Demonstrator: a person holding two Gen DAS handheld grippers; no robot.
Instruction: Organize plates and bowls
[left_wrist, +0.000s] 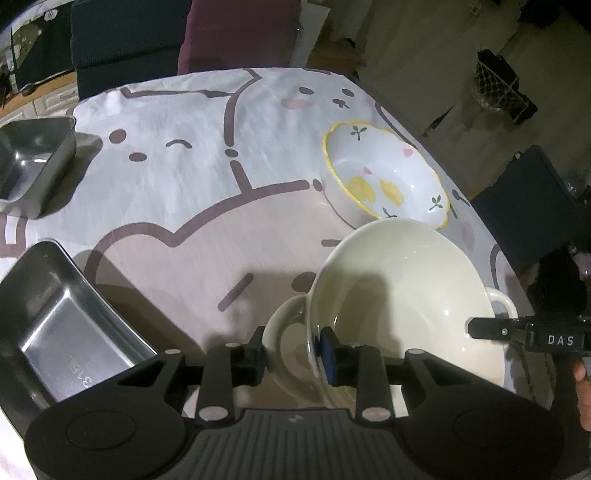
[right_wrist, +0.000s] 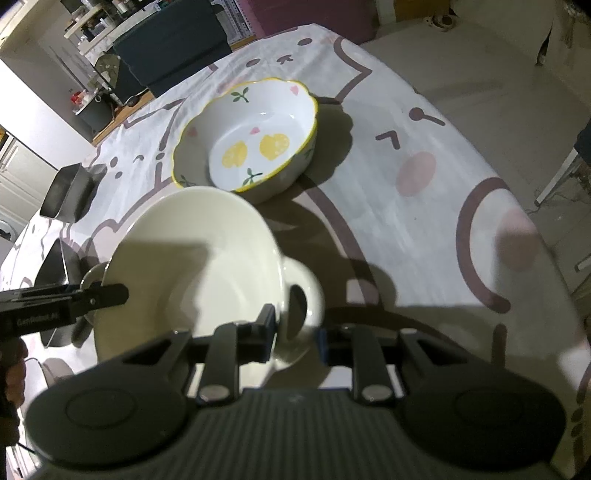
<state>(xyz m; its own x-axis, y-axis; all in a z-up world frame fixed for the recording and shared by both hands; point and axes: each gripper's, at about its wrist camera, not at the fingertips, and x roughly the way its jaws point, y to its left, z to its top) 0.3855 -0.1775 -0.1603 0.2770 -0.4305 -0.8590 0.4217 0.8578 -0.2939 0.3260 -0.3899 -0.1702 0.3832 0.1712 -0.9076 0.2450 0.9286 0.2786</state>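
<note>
Cream two-handled bowl (left_wrist: 402, 295) sits at the near right of the surface (left_wrist: 184, 177), which is covered in a cartoon-print cloth. Left claw (left_wrist: 291, 354) has its fingers on either side of the bowl's left handle (left_wrist: 284, 321): outer finger outside the loop, blue-padded finger (left_wrist: 327, 352) inside the rim against the wall; looks clenched on the handle. Right claw (right_wrist: 295, 332) is at the opposite handle (right_wrist: 303, 299), one finger inside the rim, the other outside past the loop; grasping that handle, though pad contact on the far finger is partly hidden. Each view shows the other claw's tip at the bowl's far edge. Bowl looks tilted in the right wrist view; can't tell if its base touches the cloth. Yellow-rimmed lemon-print bowl (right_wrist: 247, 140) stands upright just beyond the cream bowl, near but apart. Metal tray (left_wrist: 70, 332) at near left, just beside the left claw. Second metal container (left_wrist: 33, 162) at far left, well apart from the bowls. Dark chairs (left_wrist: 122, 40) behind the surface.
</note>
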